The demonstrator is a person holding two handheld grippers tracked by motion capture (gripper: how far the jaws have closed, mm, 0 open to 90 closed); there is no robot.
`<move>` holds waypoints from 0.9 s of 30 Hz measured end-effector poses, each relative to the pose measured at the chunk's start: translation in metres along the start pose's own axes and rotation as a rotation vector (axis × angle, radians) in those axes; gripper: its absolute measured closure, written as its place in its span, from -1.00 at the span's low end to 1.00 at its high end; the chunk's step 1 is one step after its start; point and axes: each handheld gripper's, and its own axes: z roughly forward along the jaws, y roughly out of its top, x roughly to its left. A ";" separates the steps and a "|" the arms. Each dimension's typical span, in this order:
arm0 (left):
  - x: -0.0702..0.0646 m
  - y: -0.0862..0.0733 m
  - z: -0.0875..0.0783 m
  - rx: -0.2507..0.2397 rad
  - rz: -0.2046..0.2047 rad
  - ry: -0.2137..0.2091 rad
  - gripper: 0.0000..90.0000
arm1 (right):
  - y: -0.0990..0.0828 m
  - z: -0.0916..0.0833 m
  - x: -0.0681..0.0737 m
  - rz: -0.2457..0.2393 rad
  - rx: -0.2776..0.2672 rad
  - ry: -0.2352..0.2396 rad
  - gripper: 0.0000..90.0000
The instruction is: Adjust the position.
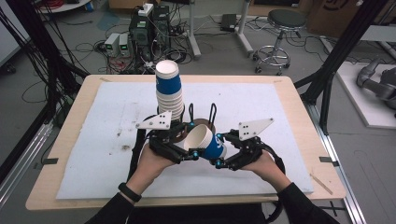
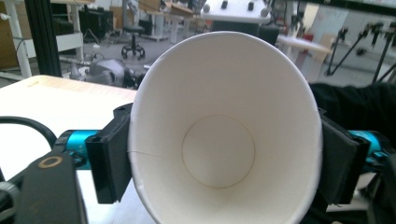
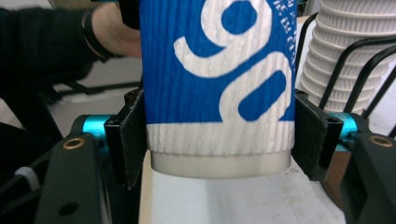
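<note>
Cup (image 1: 205, 141): held above the table (image 1: 299, 140), lying on its side, mouth toward 10 o'clock, base toward 4 o'clock.
Left gripper (image 1: 189, 153): clamps the rim end.
Right gripper (image 1: 223, 150): clamps the base end.
Stack (image 1: 169, 88): upright at 11 o'clock, nearer the left hand.

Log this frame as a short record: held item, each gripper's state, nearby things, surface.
held item: cup, blue and white paper, lying on its side between both grippers
left gripper: jaws pressed on the cup near its open rim
right gripper: jaws pressed on the cup near its base
nearby: cup stack upright in a wire holder
surface: white mat on a table
</note>
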 end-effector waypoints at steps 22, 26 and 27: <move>-0.015 0.017 0.009 0.032 0.096 0.043 -0.65 | -0.001 0.019 0.008 -0.017 0.018 0.011 -0.31; -0.014 0.014 0.008 -0.050 0.064 0.030 -0.66 | -0.001 0.016 0.008 -0.005 -0.036 0.012 -0.31; -0.014 0.014 0.009 -0.063 0.059 0.026 -0.66 | -0.002 0.016 0.008 -0.008 -0.049 0.012 -0.31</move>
